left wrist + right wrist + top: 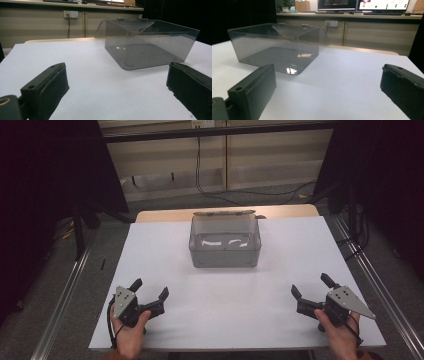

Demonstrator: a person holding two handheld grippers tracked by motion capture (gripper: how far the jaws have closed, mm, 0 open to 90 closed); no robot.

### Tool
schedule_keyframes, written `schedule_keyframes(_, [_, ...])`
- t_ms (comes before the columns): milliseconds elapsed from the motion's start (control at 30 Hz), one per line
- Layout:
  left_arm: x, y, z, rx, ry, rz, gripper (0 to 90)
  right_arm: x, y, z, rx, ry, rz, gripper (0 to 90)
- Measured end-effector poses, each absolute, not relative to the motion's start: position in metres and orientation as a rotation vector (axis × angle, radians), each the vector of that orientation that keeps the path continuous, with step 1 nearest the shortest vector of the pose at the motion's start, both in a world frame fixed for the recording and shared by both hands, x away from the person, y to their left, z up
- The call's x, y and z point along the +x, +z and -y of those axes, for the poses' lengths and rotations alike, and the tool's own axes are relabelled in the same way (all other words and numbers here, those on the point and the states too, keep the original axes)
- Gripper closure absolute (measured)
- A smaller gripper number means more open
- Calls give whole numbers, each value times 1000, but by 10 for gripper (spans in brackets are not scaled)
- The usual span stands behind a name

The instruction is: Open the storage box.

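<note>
Lower left of the high view, we have the left tongs [150, 290] resting low on the white counter [165, 265], jaws spread wide with nothing between them. Centre, slightly above the middle, we see the clear plastic box [225, 242], its hinged lid tipped back at the far edge, well apart from both tongs. Lower right, our right tongs [311, 286] gape just as wide, also holding nothing.
</note>
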State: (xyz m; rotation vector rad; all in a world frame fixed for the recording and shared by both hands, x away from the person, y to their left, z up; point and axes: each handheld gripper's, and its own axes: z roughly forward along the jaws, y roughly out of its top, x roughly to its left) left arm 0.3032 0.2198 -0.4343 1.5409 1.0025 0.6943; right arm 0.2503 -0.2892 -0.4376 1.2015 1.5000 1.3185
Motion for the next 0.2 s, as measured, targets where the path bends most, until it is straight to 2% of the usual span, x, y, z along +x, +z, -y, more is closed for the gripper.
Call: schedule_keyframes(200, [305, -430, -222, 1506, 692, -1008, 34, 254, -439, 290, 1216, 1322, -1489, 12])
